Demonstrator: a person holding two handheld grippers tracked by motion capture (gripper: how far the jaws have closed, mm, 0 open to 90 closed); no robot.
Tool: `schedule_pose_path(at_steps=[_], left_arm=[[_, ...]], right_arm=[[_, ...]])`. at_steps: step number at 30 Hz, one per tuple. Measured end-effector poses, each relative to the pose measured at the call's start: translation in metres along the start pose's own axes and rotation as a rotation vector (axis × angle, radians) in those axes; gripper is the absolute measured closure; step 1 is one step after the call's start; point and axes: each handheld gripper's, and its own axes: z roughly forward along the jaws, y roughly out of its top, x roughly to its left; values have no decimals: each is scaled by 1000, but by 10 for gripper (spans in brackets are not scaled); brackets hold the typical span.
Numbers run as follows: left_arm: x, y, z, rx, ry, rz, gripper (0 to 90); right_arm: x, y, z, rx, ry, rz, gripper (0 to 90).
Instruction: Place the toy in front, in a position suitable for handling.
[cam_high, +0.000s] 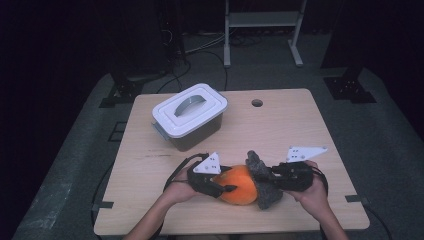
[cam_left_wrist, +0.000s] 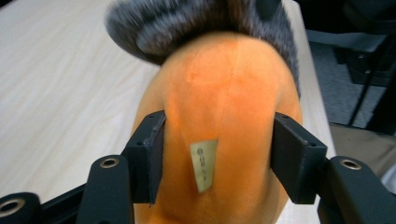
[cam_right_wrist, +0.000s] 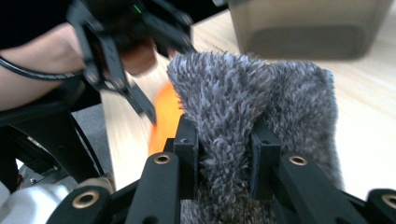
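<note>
In the high view the orange plush (cam_high: 239, 184) lies low in the frame's middle on the table (cam_high: 280, 125), long axis left to right, its grey fur (cam_high: 262, 180) end to the right, between the left gripper (cam_high: 220, 187) and right gripper (cam_high: 267, 177); a lidded box (cam_high: 189, 116) stands at upper left. In the left gripper view the jaws are clamped on the plush's orange sides at lower centre, fur end pointing up-frame, and a small tan label (cam_left_wrist: 204, 164) carries print too blurred to read. In the right gripper view the jaws pinch a fold of the fur at lower centre.
</note>
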Motion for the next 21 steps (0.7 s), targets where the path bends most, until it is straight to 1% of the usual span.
schedule_pose_path(at_steps=[2,3,4,5,6,7,8,9,10,11,12,13,15,16,17,19,20,21], left_arm=[[2,0,-3,0,21,-13,418],[3,-1,-3,-4,24,-24,418],[4,-1,-2,-4,26,-29,417],[3,-2,-1,-2,20,-33,414],[2,-1,0,4,6,-30,406],[1,0,1,8,-8,-26,391],[-1,1,2,15,-35,-20,372],[-1,2,1,11,-60,-21,352],[-2,3,0,-2,-85,-30,345],[-1,4,-1,-16,-97,-36,339],[0,4,-3,-47,-115,-49,338],[1,5,-4,-57,-117,-56,322],[2,5,-3,-42,-93,-66,284],[3,2,-1,-24,-100,-78,285],[3,0,2,-10,-111,-86,287],[3,-5,6,16,-172,-99,289],[2,-5,7,25,-201,-89,290],[0,-4,6,27,-213,-76,290]], right_arm=[[-6,-5,1,32,-25,12,691],[-9,-8,2,45,-34,22,691],[-11,-9,2,48,-36,32,691],[-11,-10,1,36,-37,41,691],[-10,-8,0,21,-34,37,691],[-8,-5,-1,2,-20,33,691],[-6,-2,-2,-14,-6,31,691],[-4,-1,-1,-10,0,21,691],[-4,-1,1,7,0,12,690],[-3,-3,4,31,2,9,690],[-4,-6,7,46,8,9,689],[-4,-9,10,69,28,10,689],[-4,-11,11,89,65,18,688],[-4,-12,11,102,77,14,688],[-4,-12,9,109,77,13,688],[-3,-10,5,88,78,19,688],[-3,-9,4,76,72,17,689],[-2,-7,3,67,70,15,689]])
